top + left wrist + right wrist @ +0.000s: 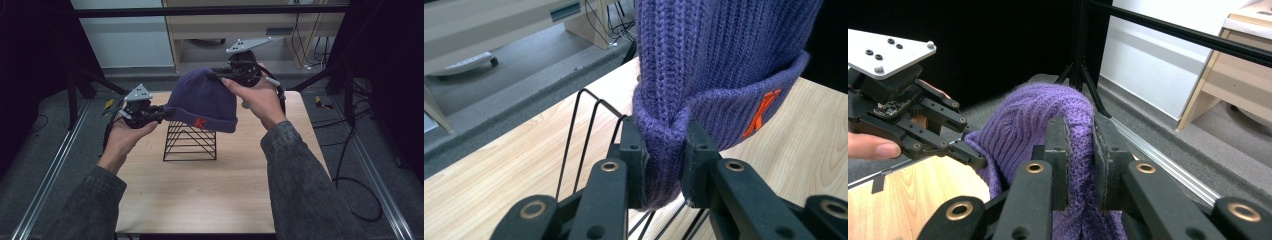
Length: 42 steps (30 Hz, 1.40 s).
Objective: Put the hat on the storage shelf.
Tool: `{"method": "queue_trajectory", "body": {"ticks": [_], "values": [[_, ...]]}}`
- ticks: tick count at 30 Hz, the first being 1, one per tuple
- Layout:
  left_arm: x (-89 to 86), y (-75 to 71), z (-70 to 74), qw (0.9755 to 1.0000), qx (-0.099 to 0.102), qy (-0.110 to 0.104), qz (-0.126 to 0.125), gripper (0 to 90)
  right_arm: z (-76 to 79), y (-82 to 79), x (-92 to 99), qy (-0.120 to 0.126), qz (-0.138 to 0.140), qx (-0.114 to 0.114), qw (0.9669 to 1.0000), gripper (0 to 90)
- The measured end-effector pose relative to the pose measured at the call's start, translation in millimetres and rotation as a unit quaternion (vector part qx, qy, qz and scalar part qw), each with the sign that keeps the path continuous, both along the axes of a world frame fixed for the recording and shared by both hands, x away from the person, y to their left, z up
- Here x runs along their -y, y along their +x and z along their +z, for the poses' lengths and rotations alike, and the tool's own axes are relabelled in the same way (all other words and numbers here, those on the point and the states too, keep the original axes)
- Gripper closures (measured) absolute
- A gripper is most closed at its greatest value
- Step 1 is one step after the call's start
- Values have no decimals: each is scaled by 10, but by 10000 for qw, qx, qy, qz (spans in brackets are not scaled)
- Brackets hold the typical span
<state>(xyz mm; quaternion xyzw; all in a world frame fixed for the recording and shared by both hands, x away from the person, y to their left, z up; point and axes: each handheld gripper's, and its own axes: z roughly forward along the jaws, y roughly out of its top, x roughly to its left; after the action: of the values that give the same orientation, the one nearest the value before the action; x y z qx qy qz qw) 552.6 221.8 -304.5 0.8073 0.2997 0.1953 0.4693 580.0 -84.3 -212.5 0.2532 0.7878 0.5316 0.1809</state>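
A purple knitted beanie point(202, 97) with an orange letter K on its folded cuff hangs in the air above a black wire rack point(190, 142) on the wooden table point(200, 195). My left gripper point(167, 112) is shut on the beanie's cuff at its left side; in the left gripper view the cuff point(664, 150) is pinched between the two jaws. My right gripper point(220, 76) is shut on the beanie's crown at the upper right, and the knit point(1080, 150) is squeezed between its jaws. The left gripper point(973, 157) also appears in the right gripper view.
The wire rack point(589, 135) stands at the middle of the table, right under the beanie. A pale wooden cabinet point(250, 30) and cables sit behind the table. Dark stands and metal rails flank both sides.
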Motion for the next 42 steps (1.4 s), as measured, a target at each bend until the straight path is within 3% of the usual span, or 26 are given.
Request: {"method": "queue_trajectory", "body": {"ticks": [22, 32, 42], "values": [[-245, -28, -187, 9995, 4, 81, 295, 749, -274, 162, -240, -193, 13, -177, 9997, 787], [-306, -64, -373, 9992, -125, 192, 327, 749, -425, 140, -350, -315, 154, -296, 9989, 786], [-348, -94, -517, 9991, -205, 157, 334, 748, -530, 108, -404, -415, 252, -373, 9981, 786]]}}
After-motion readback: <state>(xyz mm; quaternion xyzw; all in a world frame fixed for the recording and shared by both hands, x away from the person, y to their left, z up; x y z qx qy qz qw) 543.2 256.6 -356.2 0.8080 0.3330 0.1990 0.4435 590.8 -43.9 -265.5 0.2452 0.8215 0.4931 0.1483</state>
